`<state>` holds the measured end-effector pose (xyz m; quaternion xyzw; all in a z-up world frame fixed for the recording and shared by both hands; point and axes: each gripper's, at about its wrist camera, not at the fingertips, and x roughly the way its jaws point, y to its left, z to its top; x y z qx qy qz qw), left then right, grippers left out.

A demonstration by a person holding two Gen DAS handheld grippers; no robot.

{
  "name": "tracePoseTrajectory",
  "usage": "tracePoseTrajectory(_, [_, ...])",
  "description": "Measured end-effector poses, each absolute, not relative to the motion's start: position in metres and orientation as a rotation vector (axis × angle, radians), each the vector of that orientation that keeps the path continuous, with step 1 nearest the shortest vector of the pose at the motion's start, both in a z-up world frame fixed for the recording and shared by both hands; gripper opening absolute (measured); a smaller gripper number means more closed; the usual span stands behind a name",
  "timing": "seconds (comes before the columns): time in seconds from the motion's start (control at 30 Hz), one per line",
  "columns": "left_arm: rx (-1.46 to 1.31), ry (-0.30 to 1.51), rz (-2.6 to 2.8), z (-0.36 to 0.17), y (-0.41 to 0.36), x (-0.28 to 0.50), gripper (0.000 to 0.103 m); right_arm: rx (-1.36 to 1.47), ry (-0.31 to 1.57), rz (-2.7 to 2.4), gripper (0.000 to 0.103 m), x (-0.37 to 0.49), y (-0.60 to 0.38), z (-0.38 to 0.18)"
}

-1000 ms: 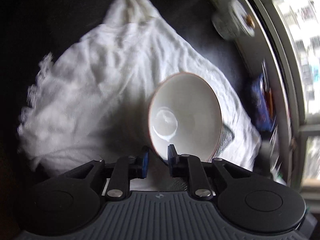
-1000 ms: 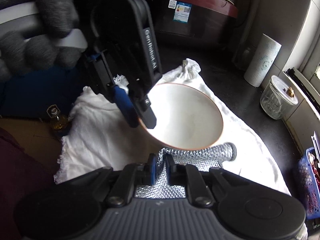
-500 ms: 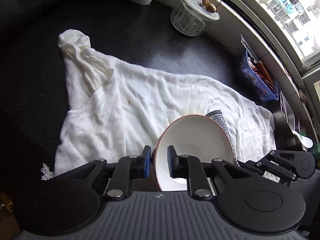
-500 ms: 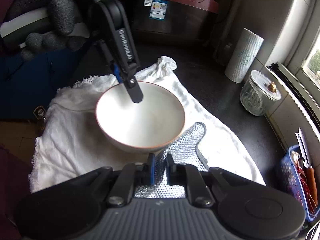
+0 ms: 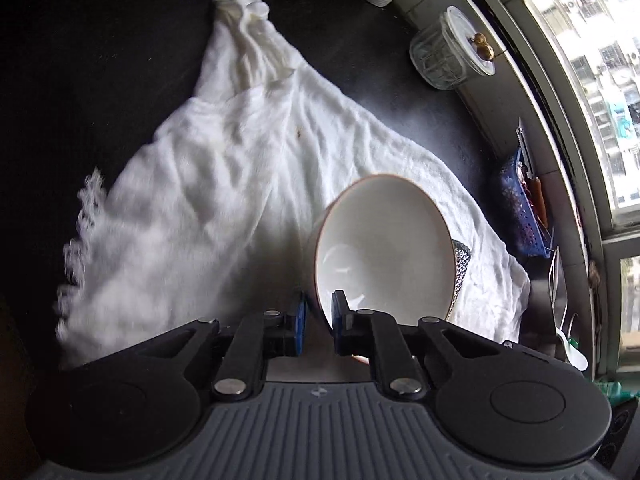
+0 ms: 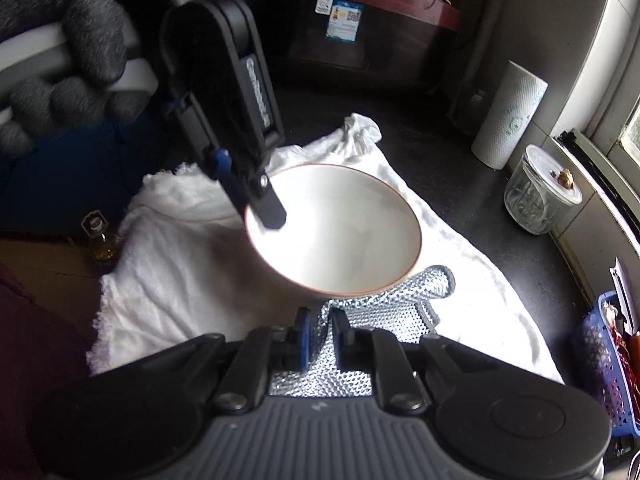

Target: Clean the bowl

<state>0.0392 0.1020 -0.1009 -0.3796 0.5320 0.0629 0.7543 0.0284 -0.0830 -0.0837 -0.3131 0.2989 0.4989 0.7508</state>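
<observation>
Left wrist view: the left gripper (image 5: 318,322) is clamped on the bowl (image 5: 382,246) rim, tilted above the white cloth (image 5: 224,184); inside looks spotless.

Right wrist view: the right gripper (image 6: 319,338) pinches a metal scrubber (image 6: 384,312) under the bowl (image 6: 340,232); the outside probably remains. Gripper lettering is blurred, unreadable.

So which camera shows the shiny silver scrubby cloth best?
The right wrist view. There the silver mesh cloth lies in plain sight below the bowl, pinched in the right gripper. The left wrist view shows only a small edge of it peeking out behind the bowl.
</observation>
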Motion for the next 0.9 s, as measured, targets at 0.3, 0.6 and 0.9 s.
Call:
tracePoseTrajectory(0.3, [-0.698,1.139,0.084,-0.089,0.085,0.041,0.022,-0.624,0.665,1.087,0.013,0.028,-0.090,-0.081])
tracePoseTrajectory(0.6, [-0.129,1.009,-0.138,-0.040,0.051,0.029,0.035,-0.490,0.719,1.031,0.013,0.046,-0.108,-0.076])
tracePoseTrajectory(0.9, [0.559,0.953,-0.383,-0.059,-0.032,0.024,0.042,-0.433,0.830,0.985,0.013,0.052,-0.110,-0.084])
